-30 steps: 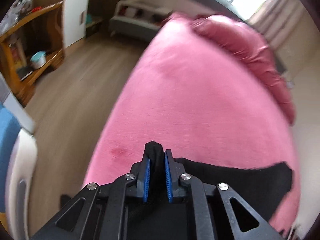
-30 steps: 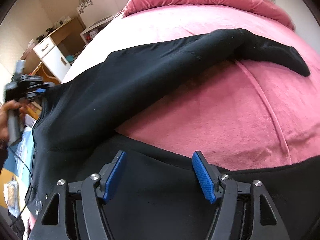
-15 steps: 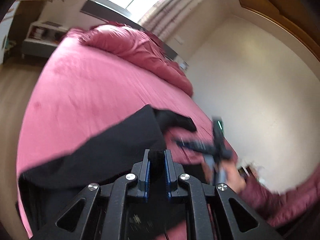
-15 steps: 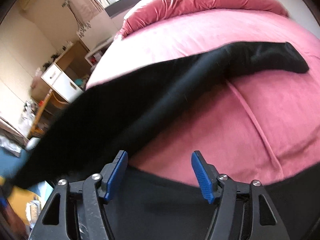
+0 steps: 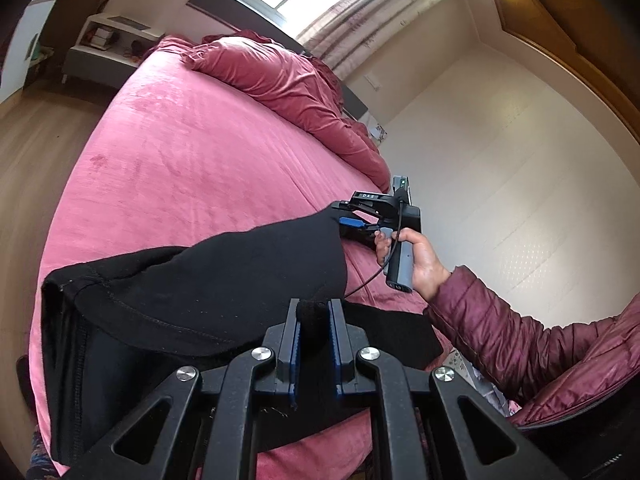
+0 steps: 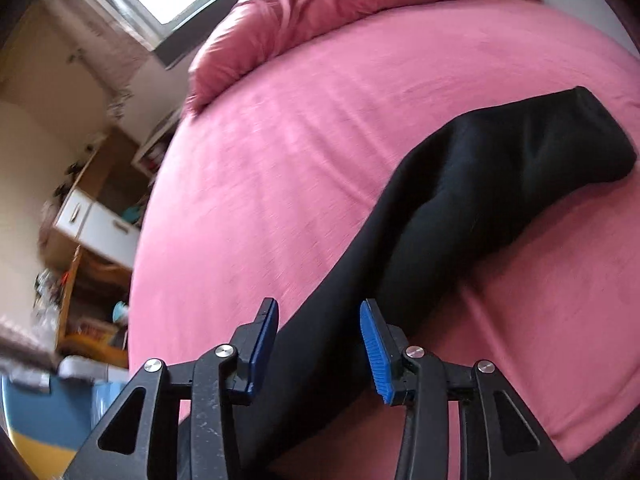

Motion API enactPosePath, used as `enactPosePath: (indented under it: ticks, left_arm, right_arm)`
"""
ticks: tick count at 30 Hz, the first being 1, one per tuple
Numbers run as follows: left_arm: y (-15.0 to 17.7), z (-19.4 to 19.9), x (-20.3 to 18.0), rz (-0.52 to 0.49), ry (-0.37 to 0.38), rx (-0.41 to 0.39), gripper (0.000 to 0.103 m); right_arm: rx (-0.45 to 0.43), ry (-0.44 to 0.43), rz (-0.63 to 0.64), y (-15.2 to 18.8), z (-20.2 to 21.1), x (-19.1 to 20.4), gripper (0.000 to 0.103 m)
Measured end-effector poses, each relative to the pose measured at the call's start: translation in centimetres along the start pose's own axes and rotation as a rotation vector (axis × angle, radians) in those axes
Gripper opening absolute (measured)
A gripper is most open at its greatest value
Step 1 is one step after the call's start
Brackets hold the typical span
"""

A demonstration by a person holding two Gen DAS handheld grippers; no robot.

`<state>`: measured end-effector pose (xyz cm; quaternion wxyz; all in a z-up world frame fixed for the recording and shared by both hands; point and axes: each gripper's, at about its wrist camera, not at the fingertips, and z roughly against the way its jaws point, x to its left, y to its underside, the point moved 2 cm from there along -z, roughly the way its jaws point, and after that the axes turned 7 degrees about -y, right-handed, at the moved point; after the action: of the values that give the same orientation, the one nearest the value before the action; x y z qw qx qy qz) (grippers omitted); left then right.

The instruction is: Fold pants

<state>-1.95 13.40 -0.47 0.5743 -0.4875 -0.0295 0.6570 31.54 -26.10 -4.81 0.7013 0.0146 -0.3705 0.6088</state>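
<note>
Left wrist view: your left gripper point(image 5: 314, 312) is clenched on a bunch of the black pants point(image 5: 224, 272), which lie on the pink bed point(image 5: 192, 168). Your right gripper point(image 6: 318, 320) hovers spread wide above a pant leg.

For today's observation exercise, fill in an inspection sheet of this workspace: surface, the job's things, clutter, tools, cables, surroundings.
Surface: bed with pink cover, dark spots near its left edge.
Job's things: black pants lying partly doubled over; one leg stretches across the bed.
Clutter: rumpled red duvet at the head end.
Tools: left tool shut on pants fabric; right tool open, pant leg between its fingers, not pinched.
Cables: black cable hanging from the right tool's handle.
Surroundings: window with curtains, white shelf unit, wooden desk with white drawers.
</note>
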Motion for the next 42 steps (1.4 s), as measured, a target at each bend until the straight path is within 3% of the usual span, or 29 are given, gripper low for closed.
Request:
enactPosePath:
  ticks: [6, 7, 9, 11, 19, 25, 31, 37, 42]
  left_arm:
    - [-1.5, -0.5, 0.7, 0.012, -0.019, -0.009, 0.012]
    - [-1.8, -0.5, 0.8, 0.016, -0.025, -0.012, 0.012]
    - [-2.4, -0.5, 1.2, 0.026, -0.039, -0.018, 0.012]
    - [-3.6, -0.4, 2.0, 0.041, -0.085, -0.031, 0.012]
    - [-13.0, -0.5, 7.5, 0.126, -0.321, -0.121, 0.012]
    - [-19.0, -1.8, 9.7, 0.144, -0.403, -0.12, 0.012]
    - [-17.0, -0.6, 8.1, 0.066, -0.379, -0.113, 0.012]
    - [-11.5, 2.3, 7.1, 0.075, -0.327, -0.108, 0.012]
    - [-5.7, 3.5, 7.4, 0.112, -0.35, -0.064, 0.012]
  right_arm:
    - [0.022, 0.078, -0.025, -2.6, -2.1, -1.3, 0.043]
    - [0.035, 0.08, -0.028, -2.7, -2.5, -1.5, 0.038]
    - [0.05, 0.089, -0.023, -3.3, -3.2, -1.7, 0.01]
    - [0.052, 0.084, -0.011, -4.0, -3.1, -1.9, 0.009]
    - [-0.058, -0.072, 0.049, -4.4, 3.5, -0.6, 0.008]
    - [-0.117, -0.205, 0.129, -1.2, 10.9, 0.7, 0.008]
    - [-0.105, -0.292, 0.149, 6.3, 16.5, -0.8, 0.008]
    - [-0.032, -0.261, 0.144, 13.3, 18.1, -3.2, 0.008]
    - [0.038, -0.217, 0.127, 18.1, 17.7, -5.5, 0.008]
